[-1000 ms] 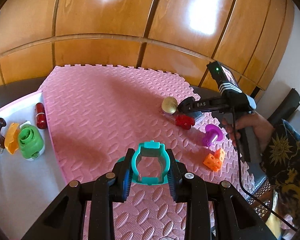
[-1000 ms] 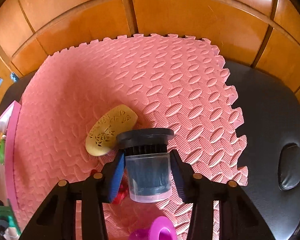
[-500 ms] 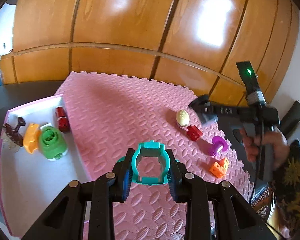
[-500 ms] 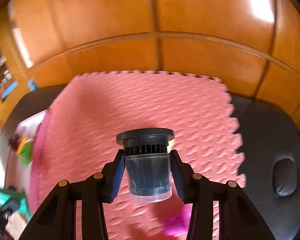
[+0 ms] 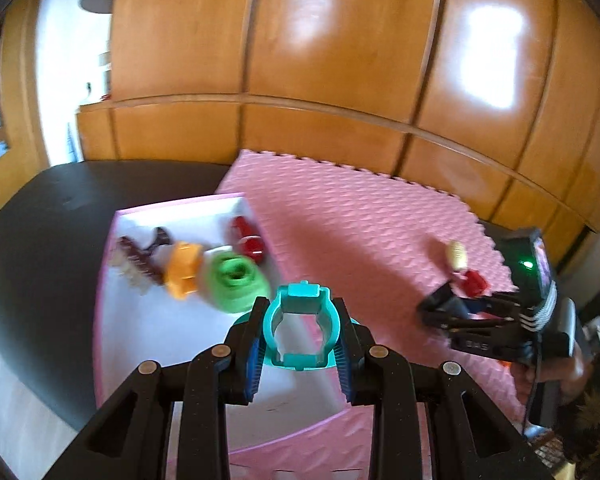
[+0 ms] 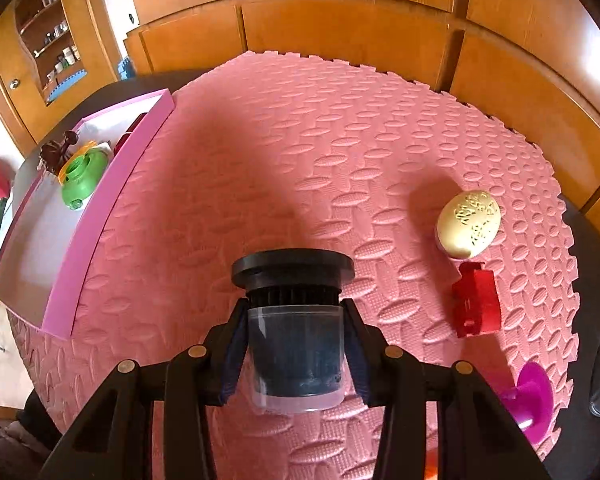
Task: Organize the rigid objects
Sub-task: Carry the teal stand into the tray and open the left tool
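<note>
My left gripper (image 5: 300,340) is shut on a teal plastic ring (image 5: 302,326) and holds it above the near right part of the white tray with a pink rim (image 5: 148,332). My right gripper (image 6: 296,344) is shut on a clear jar with a black lid (image 6: 294,320) and holds it above the pink foam mat (image 6: 300,160). It also shows at the right of the left wrist view (image 5: 452,312). On the mat lie a gold egg (image 6: 469,224), a red block (image 6: 476,304) and a magenta mushroom-shaped piece (image 6: 530,396).
In the tray lie a green round piece (image 5: 236,280), an orange piece (image 5: 182,268), a dark red capsule (image 5: 248,240) and a brown brush (image 5: 140,254). The tray stands at the mat's left edge on a black table (image 5: 40,240). Wooden cabinets (image 5: 340,60) stand behind.
My left gripper has swung left with the teal ring, from over the mat to over the tray. My right gripper has lifted the jar off the mat and turned left toward the tray.
</note>
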The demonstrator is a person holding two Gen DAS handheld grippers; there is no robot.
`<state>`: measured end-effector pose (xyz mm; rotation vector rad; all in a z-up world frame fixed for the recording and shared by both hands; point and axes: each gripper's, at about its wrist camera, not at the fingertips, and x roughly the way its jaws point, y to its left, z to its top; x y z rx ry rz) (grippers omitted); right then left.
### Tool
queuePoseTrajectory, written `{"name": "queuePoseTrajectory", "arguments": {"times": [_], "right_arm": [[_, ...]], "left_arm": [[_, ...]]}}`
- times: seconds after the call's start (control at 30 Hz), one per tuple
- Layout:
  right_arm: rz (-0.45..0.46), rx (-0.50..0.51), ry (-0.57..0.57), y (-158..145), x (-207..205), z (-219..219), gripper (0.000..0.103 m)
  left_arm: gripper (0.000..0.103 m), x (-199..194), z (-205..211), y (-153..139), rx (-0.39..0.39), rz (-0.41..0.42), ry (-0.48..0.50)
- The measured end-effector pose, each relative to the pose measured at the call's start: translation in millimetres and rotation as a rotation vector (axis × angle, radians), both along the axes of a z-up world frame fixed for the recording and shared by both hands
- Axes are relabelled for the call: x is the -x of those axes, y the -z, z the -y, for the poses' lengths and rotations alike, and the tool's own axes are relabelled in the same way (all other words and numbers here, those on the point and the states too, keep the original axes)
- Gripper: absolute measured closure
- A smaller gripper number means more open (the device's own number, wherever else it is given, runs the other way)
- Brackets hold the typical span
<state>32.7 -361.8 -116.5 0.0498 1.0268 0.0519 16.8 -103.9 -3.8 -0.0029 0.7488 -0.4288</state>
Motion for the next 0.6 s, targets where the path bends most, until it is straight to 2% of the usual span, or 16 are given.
{"name": "queuePoseTrajectory", "arguments": {"times": [0.33, 0.6], "right_arm": [[0.022, -0.019, -0.007, -1.7, 8.0, 3.4, 0.06], [0.042, -0.08, -0.019, -1.9, 11.6, 12.3, 0.059]], "left_arm": [[0.073, -15.0, -27.3, 21.3, -0.042, -0.044, -0.08], [0.073, -45.8, -68.7, 33.3, 0.016, -0.111, -0.152]]}}
